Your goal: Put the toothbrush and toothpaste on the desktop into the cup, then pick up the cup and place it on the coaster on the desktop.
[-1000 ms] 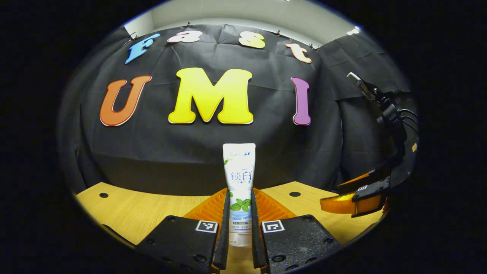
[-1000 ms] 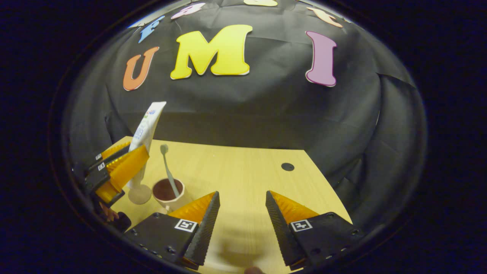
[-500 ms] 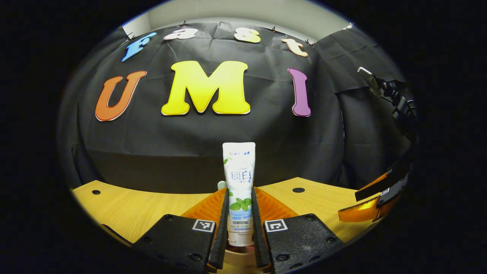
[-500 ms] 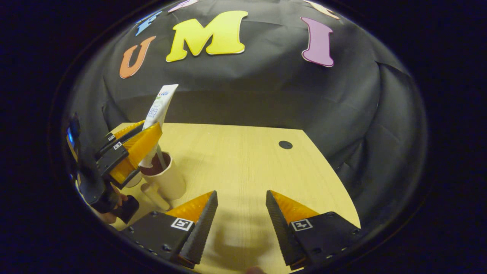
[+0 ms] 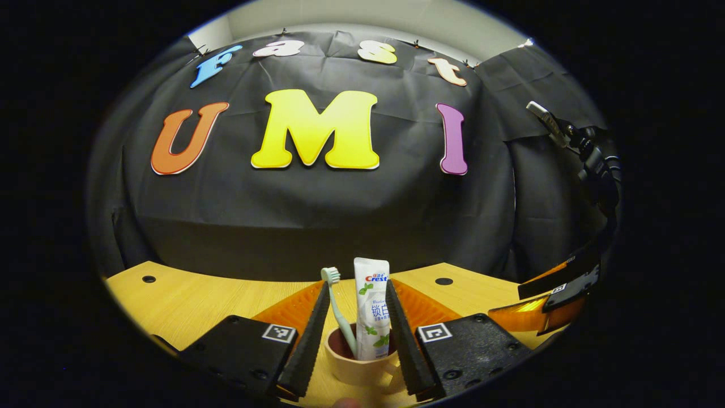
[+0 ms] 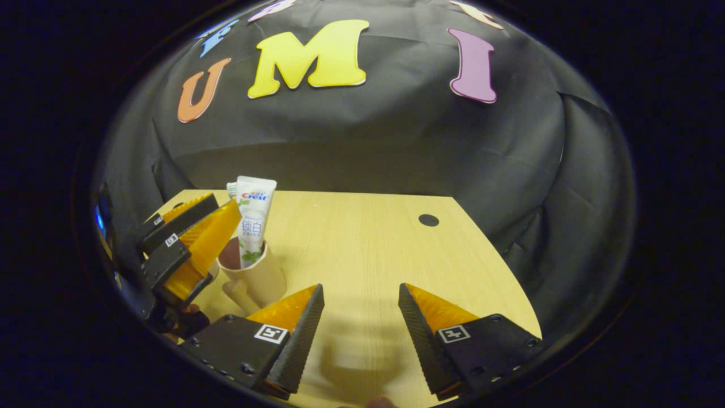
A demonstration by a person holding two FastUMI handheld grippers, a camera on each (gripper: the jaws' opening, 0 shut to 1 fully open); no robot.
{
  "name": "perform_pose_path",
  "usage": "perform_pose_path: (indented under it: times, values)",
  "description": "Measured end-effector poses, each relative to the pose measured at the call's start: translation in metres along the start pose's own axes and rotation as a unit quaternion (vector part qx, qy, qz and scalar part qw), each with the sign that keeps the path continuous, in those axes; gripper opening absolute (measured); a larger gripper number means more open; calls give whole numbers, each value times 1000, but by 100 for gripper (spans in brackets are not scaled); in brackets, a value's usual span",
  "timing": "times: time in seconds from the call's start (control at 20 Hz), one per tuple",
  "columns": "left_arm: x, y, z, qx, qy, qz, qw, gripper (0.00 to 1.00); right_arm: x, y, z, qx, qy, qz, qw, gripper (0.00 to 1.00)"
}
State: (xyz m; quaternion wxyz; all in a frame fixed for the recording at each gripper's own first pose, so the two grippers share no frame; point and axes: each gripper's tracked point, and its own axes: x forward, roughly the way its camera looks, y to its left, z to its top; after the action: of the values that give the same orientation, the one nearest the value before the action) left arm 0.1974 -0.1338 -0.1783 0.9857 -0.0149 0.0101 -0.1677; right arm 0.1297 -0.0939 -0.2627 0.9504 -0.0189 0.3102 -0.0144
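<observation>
Half a second ago our left gripper's (image 5: 351, 340) fingers were clenched on the white toothpaste tube with green leaf print (image 5: 371, 309); they have since spread and let it go, and the tube has dropped into the beige plastic cup with a side handle (image 5: 362, 368). It now stands upright between our parted left fingers, touching neither, beside the pale green toothbrush (image 5: 338, 309) leaning in the same cup. From the right gripper view we see the cup (image 6: 255, 277) on the light wooden tabletop (image 6: 368, 249), just off the left finger of our right gripper (image 6: 358, 323). Those fingers are spread apart with bare tabletop between them. The left gripper (image 6: 192, 243) hangs just beside the cup's far side.
</observation>
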Motion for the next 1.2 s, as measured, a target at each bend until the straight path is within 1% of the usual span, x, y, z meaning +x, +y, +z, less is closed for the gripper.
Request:
perform_pose_path:
  times: [0.05, 0.1, 0.15, 0.2, 0.3, 0.35, 0.4, 0.45, 0.55, 0.7, 0.85, 0.95, 1.1, 1.2]
  values:
    - [-5, 2, 2, 0, 4, 5, 1000, 67, -2, 4, 1, 0, 0, 3, 1000, 84]
    - [-9, 4, 2, 4, 11, 9, 1000, 75, -5, 9, 3, 0, -3, 7, 1000, 84]
    - [-15, 6, 4, 4, 15, 12, 1000, 78, -8, 14, 5, 0, -6, 11, 1000, 87]
    - [-21, 8, 6, 1, 17, 17, 1000, 84, -11, 19, 7, 1, -8, 15, 1000, 88]
    - [-33, 13, 14, -3, 22, 27, 999, 89, -18, 30, 10, 2, -7, 25, 1000, 90]
    - [-40, 17, 17, -4, 28, 34, 999, 90, -21, 35, 11, -1, -4, 29, 1000, 92]
    - [-47, 22, 19, -10, 35, 42, 998, 94, -24, 41, 14, -4, -3, 34, 999, 93]
    - [-57, 27, 20, -17, 43, 50, 998, 96, -27, 46, 17, -7, 0, 37, 999, 94]
    - [-73, 39, 27, -33, 57, 70, 995, 97, -31, 56, 23, -16, 6, 44, 999, 94]
    - [-99, 67, 40, -43, 73, 106, 991, 97, -37, 75, 30, -25, 26, 59, 998, 94]
    - [-121, 98, 53, -39, 83, 140, 986, 97, -35, 94, 22, -27, 73, 71, 994, 95]
    - [-135, 116, 60, -31, 95, 151, 983, 97, -29, 104, 8, -39, 119, 76, 989, 94]
    - [-161, 148, 70, -26, 104, 179, 978, 97, -19, 118, -9, -52, 189, 84, 977, 94]
    - [-177, 166, 73, -31, 111, 201, 973, 97, -10, 127, -10, -56, 214, 86, 971, 94]
